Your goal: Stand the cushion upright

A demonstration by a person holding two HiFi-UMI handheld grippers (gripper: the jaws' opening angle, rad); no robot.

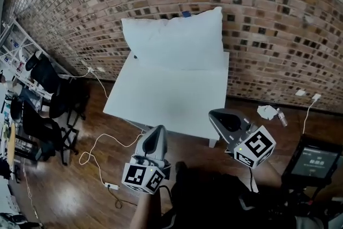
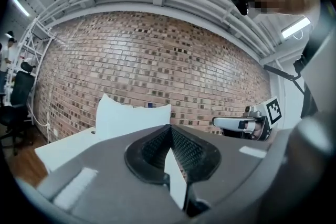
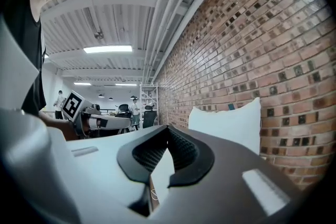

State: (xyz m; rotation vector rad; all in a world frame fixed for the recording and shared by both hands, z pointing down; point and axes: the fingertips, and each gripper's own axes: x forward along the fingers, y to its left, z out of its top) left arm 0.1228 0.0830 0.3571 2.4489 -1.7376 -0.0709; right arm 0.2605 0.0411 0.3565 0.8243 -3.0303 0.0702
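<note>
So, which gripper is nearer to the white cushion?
Right, slightly. The right gripper is by the near right corner of the table; the left gripper is off its near edge, both short of the cushion.

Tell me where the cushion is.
In the head view, the cushion stands at the far edge of the white table, against the brick wall.

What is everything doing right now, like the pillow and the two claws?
Cushion: standing upright at the far edge of the table, against the brick wall.
Table: holding the cushion.
Left claw: shut, nothing in it, held short of the table.
Right claw: shut, nothing in it, at the table's near corner.
White cable: lying loose on the wooden floor.
</note>
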